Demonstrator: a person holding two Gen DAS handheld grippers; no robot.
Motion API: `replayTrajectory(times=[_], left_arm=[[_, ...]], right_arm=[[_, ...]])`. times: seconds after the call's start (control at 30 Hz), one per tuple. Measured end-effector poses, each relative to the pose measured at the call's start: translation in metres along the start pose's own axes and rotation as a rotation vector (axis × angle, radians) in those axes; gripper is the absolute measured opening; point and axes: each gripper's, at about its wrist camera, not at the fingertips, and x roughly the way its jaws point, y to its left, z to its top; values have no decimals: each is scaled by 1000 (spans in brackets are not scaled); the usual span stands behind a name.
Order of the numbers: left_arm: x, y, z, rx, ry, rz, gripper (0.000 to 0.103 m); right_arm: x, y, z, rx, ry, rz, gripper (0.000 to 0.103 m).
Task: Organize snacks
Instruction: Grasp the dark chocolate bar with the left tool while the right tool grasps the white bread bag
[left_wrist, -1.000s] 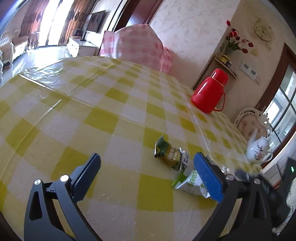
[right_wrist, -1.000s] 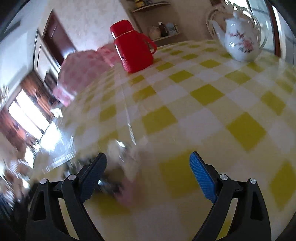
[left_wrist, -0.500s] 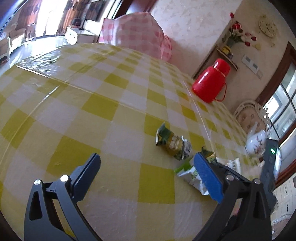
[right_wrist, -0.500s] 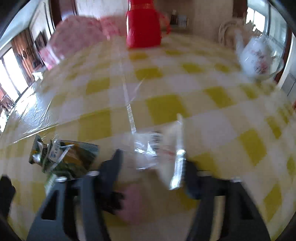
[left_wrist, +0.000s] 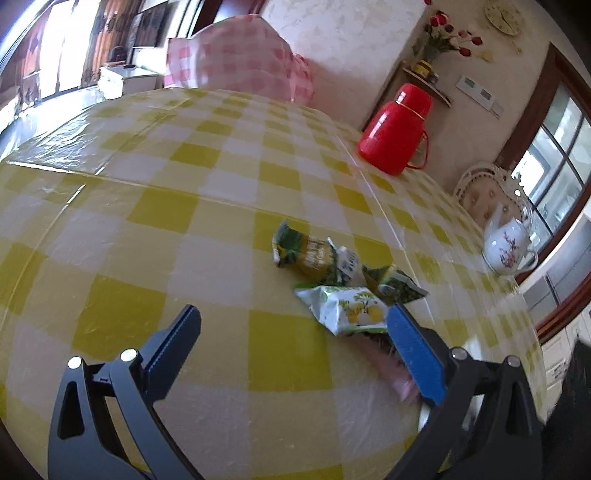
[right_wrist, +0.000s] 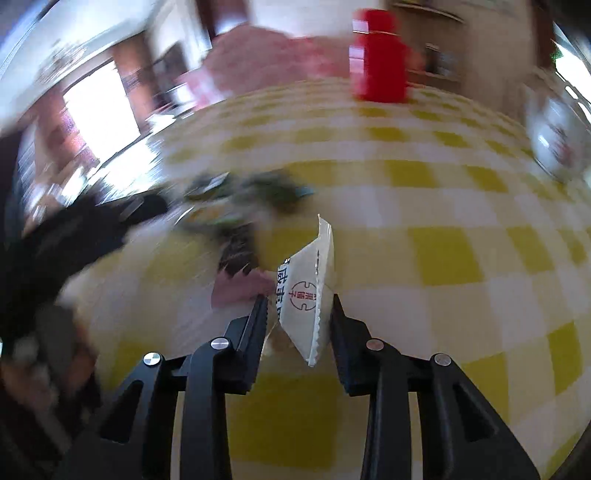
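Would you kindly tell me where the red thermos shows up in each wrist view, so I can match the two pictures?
Left wrist view: red thermos stands upper right, at the table's far edge.
Right wrist view: it stands at top centre, blurred.
Shared landmark: the white floral teapot, right of the thermos in both.

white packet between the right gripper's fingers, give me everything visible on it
The white packet is a small glossy plastic-looking sachet with crimped, serrated end seals, black characters and a red round emblem printed on its face. It stands on edge, tilted, one sealed end pointing up and away. It sits between the right gripper's closing jaws, both fingers at its sides, above the yellow-checked tablecloth. Whether its lower end touches the cloth is unclear.
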Motion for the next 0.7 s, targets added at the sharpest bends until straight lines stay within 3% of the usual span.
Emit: replayTrajectory(times=[0.1, 0.27, 0.43, 0.5, 0.57, 0.6, 0.7], left_arm=[[0, 14, 7, -48, -12, 15, 101], [5, 14, 6, -115, 35, -26, 101], [9, -52, -23, 105, 75, -63, 101], [15, -70, -37, 147, 111, -60, 101], [24, -85, -44, 182, 133, -20, 101], [28, -91, -44, 199, 127, 38, 101], [36, -88, -41, 139, 126, 118, 101]], right_arm=[[-13, 9, -8, -12, 6, -9, 33], [-43, -18, -19, 114, -42, -71, 33], [-71, -44, -29, 241, -89, -64, 34], [-78, -47, -28, 264, -103, -41, 34], [-86, -43, -25, 258, -127, -27, 34], [-90, -43, -25, 256, -136, -23, 34], [-96, -40, -24, 253, -150, -7, 34]])
